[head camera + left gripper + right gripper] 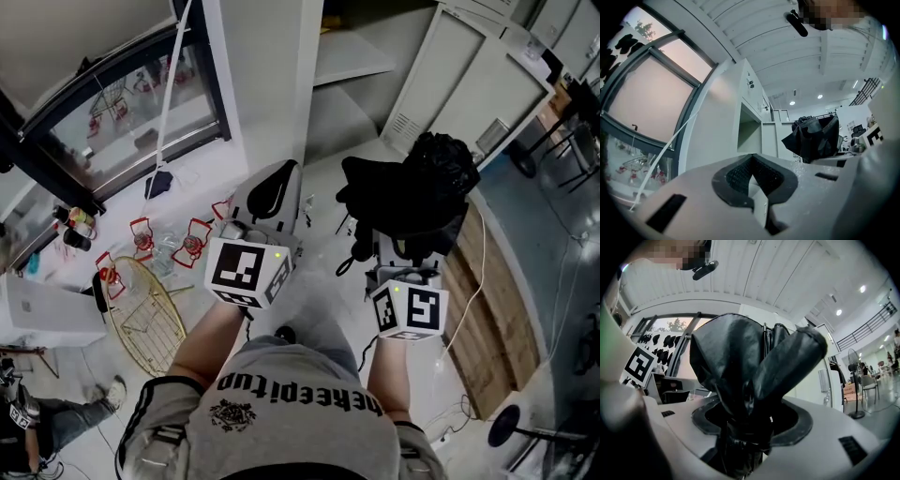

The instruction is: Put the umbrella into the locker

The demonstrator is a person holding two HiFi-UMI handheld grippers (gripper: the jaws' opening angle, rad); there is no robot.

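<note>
A black folded umbrella [412, 187] stands bunched above my right gripper [405, 261], which is shut on its lower end. In the right gripper view the umbrella's fabric [754, 366] rises out from between the jaws and fills the middle. My left gripper [272, 192] is beside it on the left, shut with nothing in it; its pads [740, 176] meet. The white lockers [450, 84] stand ahead, with an open compartment [347, 56] just past the grippers. In the left gripper view that open compartment [750, 133] lies straight ahead and the umbrella [813, 138] hangs to the right.
A large window [122, 112] runs along the left wall. A gold wire basket [145, 314] and small red frames [192, 239] lie on the floor at left. A wooden board [487, 309] and a fan base [511, 431] are at right. Another person [28, 412] stands at lower left.
</note>
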